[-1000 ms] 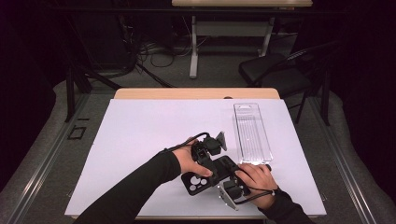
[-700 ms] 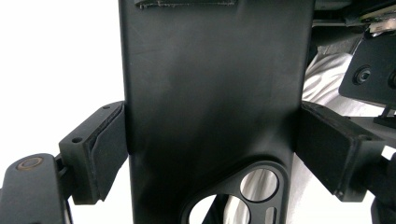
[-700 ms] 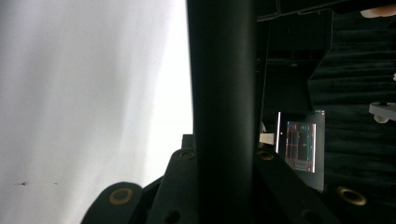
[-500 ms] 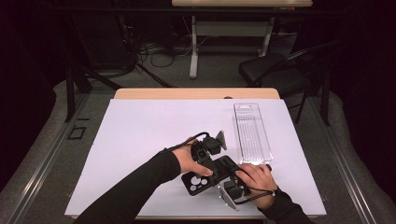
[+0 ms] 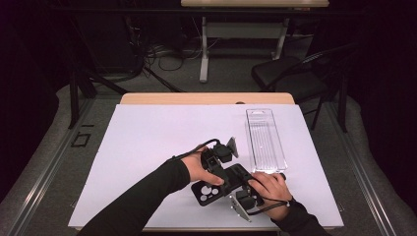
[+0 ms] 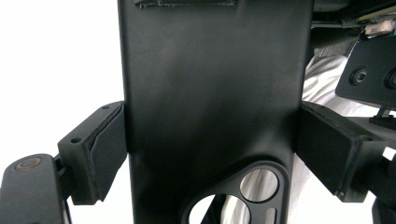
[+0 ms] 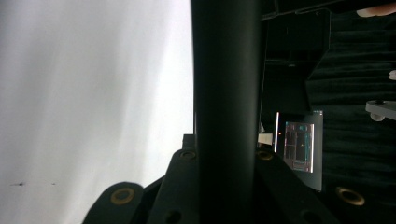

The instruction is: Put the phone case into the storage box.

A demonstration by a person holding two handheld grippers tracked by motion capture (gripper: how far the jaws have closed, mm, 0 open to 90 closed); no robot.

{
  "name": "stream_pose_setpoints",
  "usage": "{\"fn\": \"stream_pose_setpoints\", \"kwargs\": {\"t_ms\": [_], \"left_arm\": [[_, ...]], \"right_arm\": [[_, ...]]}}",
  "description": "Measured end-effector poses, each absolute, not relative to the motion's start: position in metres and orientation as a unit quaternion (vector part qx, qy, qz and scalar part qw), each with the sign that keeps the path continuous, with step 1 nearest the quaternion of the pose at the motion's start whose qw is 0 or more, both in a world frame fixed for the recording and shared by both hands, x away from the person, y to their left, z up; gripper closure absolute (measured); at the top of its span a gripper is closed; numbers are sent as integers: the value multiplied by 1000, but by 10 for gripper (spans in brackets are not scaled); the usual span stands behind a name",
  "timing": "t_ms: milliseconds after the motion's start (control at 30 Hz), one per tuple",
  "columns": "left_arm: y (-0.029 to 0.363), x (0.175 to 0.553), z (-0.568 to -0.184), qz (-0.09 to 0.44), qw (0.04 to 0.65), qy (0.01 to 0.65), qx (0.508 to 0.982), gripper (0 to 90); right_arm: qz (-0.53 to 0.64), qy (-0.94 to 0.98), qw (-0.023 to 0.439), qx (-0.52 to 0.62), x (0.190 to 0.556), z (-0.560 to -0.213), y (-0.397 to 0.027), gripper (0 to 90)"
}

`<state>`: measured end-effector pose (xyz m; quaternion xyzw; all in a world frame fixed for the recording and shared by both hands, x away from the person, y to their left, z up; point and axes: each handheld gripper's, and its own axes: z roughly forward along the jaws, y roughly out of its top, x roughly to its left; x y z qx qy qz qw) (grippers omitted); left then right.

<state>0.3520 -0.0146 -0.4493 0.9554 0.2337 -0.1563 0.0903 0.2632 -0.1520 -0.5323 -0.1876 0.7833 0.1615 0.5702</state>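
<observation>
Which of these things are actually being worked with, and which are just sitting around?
In use:
- black phone case, gripped across its width by the left tool and on its edge by the right tool

Lying about:
- clear plastic tray on the white table cover
- black chair behind the table

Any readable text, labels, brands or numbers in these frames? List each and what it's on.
No readable text in any view.
Black phone case: plain back, no brand or marking legible; camera cutouts only.
Clear plastic tray: moulded ribs, no lettering to be made out.
Lit screen in the background of the right gripper view: some pattern on it, too small and blurred to read.
White table cover: blank.
</observation>
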Motion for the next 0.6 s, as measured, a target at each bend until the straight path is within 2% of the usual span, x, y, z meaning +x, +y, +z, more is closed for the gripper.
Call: {"fn": "stream_pose_setpoints", "kwargs": {"t_ms": [600], "left_arm": [[-13,352,-447,-157,98,238,953,135]], "right_arm": [[168,785,568,-180,264,-531,-153,883]]}}
